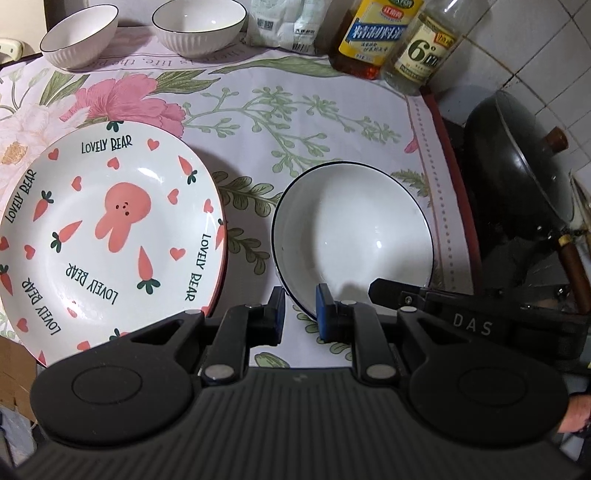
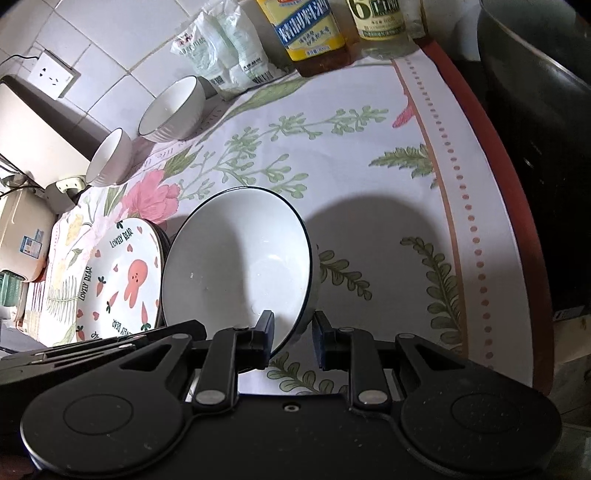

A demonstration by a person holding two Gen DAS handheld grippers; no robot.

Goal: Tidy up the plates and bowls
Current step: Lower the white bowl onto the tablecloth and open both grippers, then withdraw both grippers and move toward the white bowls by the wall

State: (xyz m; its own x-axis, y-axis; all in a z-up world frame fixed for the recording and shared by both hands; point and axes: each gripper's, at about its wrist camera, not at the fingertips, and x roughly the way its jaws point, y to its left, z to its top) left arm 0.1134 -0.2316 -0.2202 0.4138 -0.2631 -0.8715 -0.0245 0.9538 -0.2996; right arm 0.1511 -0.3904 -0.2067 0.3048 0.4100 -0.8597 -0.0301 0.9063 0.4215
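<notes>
A large white bowl with a dark rim (image 1: 354,236) (image 2: 240,266) sits on the floral cloth. My left gripper (image 1: 300,314) straddles its near-left rim, one finger outside and one inside, jaws narrow. My right gripper (image 2: 293,338) straddles the near-right rim the same way. I cannot tell if either pinches the rim. A "LOVELY BEAR" plate with a pink rabbit (image 1: 107,236) (image 2: 122,280) lies on a stack just left of the bowl. Two smaller ribbed white bowls (image 1: 79,35) (image 1: 199,26) stand at the back; they also show in the right wrist view (image 2: 110,158) (image 2: 171,110).
Oil and vinegar bottles (image 1: 376,37) (image 1: 421,55) and white packets (image 1: 280,22) stand along the back wall. A dark wok with a lid (image 1: 517,177) sits right of the cloth's edge. A white appliance (image 2: 22,229) and a wall socket (image 2: 53,74) are at the left.
</notes>
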